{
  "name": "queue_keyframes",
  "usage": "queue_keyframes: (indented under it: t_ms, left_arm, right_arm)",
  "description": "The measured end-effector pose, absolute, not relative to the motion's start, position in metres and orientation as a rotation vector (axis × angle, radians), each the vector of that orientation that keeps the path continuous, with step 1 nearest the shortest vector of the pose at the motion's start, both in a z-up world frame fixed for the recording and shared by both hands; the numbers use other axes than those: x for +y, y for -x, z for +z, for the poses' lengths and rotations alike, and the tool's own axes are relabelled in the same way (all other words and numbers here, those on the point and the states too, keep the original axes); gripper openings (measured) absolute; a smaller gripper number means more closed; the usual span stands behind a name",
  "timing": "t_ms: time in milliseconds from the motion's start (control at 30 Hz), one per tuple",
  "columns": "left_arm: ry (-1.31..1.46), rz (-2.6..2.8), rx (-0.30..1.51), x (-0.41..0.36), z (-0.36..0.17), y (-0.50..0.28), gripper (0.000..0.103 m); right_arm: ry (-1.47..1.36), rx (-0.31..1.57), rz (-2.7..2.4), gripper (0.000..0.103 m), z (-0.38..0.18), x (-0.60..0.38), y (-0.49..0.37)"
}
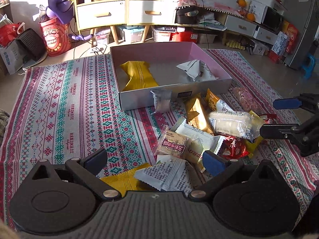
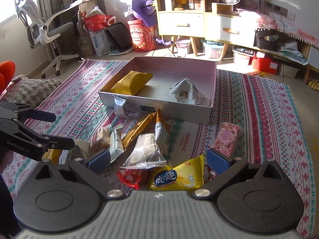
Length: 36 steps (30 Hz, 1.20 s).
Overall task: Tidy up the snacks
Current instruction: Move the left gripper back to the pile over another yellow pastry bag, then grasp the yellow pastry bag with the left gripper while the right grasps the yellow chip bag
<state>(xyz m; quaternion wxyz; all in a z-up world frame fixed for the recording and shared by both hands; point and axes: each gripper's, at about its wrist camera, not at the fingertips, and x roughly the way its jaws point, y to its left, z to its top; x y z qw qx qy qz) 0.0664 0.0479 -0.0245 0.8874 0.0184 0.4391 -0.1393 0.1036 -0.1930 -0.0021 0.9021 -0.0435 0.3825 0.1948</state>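
Woven patterned cloth [image 1: 65, 103] covers the floor w/ a shallow box [image 1: 139, 99] ahead of both grippers, pink inside, grey outer wall. In the box: a gold packet [image 1: 137, 75] at its left end and a crumpled white packet [image 1: 196, 70] at its right end, well apart. A small silver packet [image 1: 161, 100] leans upright on the box's near wall, touching it.

Left gripper [image 1: 154, 161]: jaws spread wide, nothing pinched. Between and just under its fingers lie a white printed packet [image 1: 169, 174] and a yellow packet [image 1: 121, 180]; just ahead, a tan packet w/ maroon label [image 1: 172, 145]. Further ahead and to its right is the loose pile, incl. a long gold wrapper [image 1: 196, 113] and a clear packet [image 1: 231, 122] w/ a pale block inside.

Right gripper [image 2: 158, 160]: jaws at full spread, holding nothing. Between its fingers sit a yellow bag w/ blue logo [image 2: 179, 176], a red wrapper [image 2: 131, 176] to the bag's left, and a clear packet just ahead. A pink speckled bar [image 2: 227, 139] lies just past its right finger, apart from the pile. Box is ahead, beyond the pile.

Each gripper shows in the other's view: the left at the right cam's left edge, the right at the left cam's right edge, both w/ jaws apart.
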Motion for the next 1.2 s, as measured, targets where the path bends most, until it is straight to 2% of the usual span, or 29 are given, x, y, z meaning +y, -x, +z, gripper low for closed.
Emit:
queue_keyframes:
  t_ms: [667,767,833,1067,1200]
  left_arm:
    - [-0.081,-0.33,1.08,0.054,-0.061,-0.037,0.101]
    - [-0.071,-0.308,1.1,0.057,-0.064,-0.04,0.095]
    - [-0.062,-0.289,1.116,0.06,-0.066,-0.042,0.086]
    - [-0.088,-0.252,1.098,0.061,-0.066,-0.042,0.076]
    - [-0.109,-0.236,1.093,0.06,-0.065,-0.043,0.066]
  right_arm:
    - [0.237,0.813,0.428,0.102,-0.029,-0.187,-0.085]
    - [0.281,0.828,0.419,0.101,-0.037,-0.188,-0.088]
    - [0.331,0.827,0.405,0.099,-0.043,-0.186,-0.089]
    - [0.389,0.822,0.403,0.091,-0.05,-0.179,-0.094]
    - [0.409,0.819,0.383,0.08,-0.055,-0.178,-0.095]
